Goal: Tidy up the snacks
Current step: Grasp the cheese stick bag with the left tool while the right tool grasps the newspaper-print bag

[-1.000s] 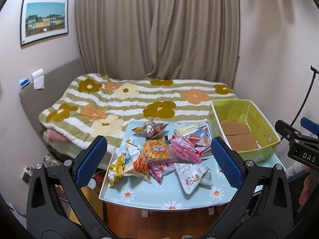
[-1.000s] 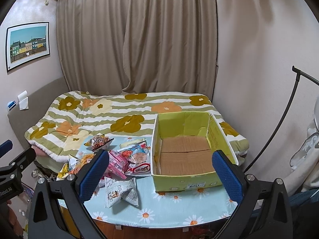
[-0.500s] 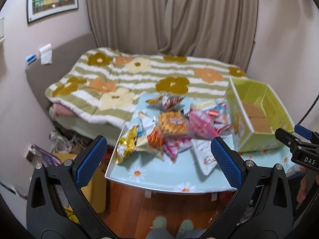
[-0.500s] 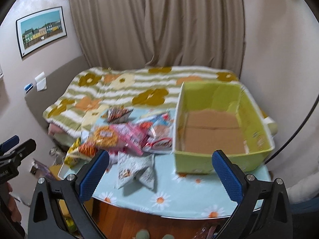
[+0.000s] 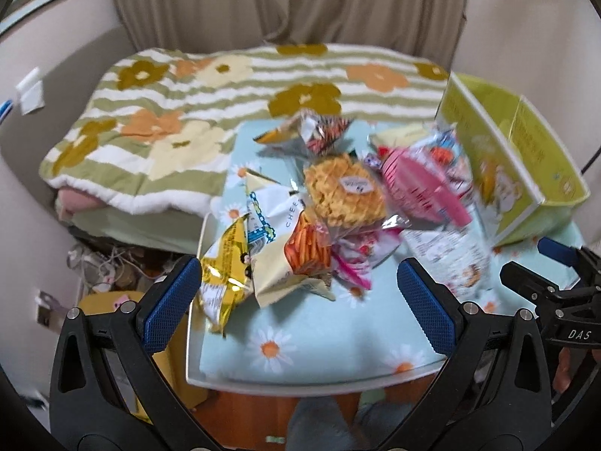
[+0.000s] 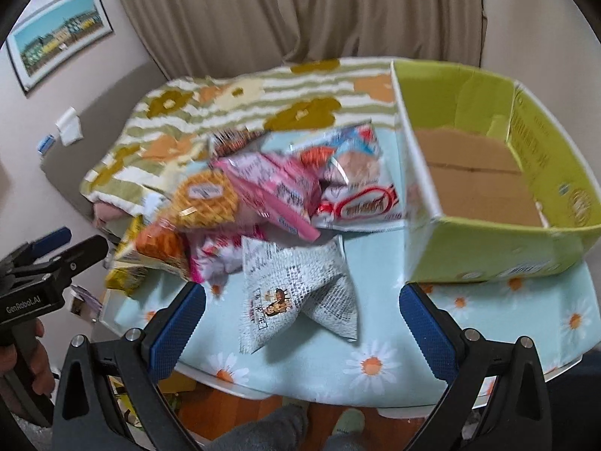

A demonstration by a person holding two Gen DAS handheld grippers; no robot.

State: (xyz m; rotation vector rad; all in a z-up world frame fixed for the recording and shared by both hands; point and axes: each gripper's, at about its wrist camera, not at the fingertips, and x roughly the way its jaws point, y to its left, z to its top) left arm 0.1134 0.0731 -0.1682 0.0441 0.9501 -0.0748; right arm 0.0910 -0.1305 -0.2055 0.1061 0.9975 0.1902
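A heap of snack bags lies on a small table with a daisy-print cloth [image 5: 308,353]. In the left wrist view I see a yellow bag [image 5: 225,274], a white cheese-snack bag [image 5: 278,240], a waffle pack [image 5: 343,189] and a pink bag [image 5: 420,184]. My left gripper [image 5: 298,300] hovers open over the table's near left corner, holding nothing. In the right wrist view a grey-white printed bag [image 6: 296,293] lies nearest, just ahead of my open right gripper [image 6: 302,327]. An empty yellow-green cardboard box [image 6: 499,255] stands on the table's right side.
Behind the table is a bed with a striped floral blanket [image 5: 210,120], and curtains [image 5: 285,3] hang beyond it. Cables and clutter [image 5: 105,267] lie on the floor at the left. A person's feet in socks [image 6: 285,428] show below the table edge.
Both grippers have moved down and forward toward the table, so the snacks and box appear much larger. Both stay open and hold nothing.
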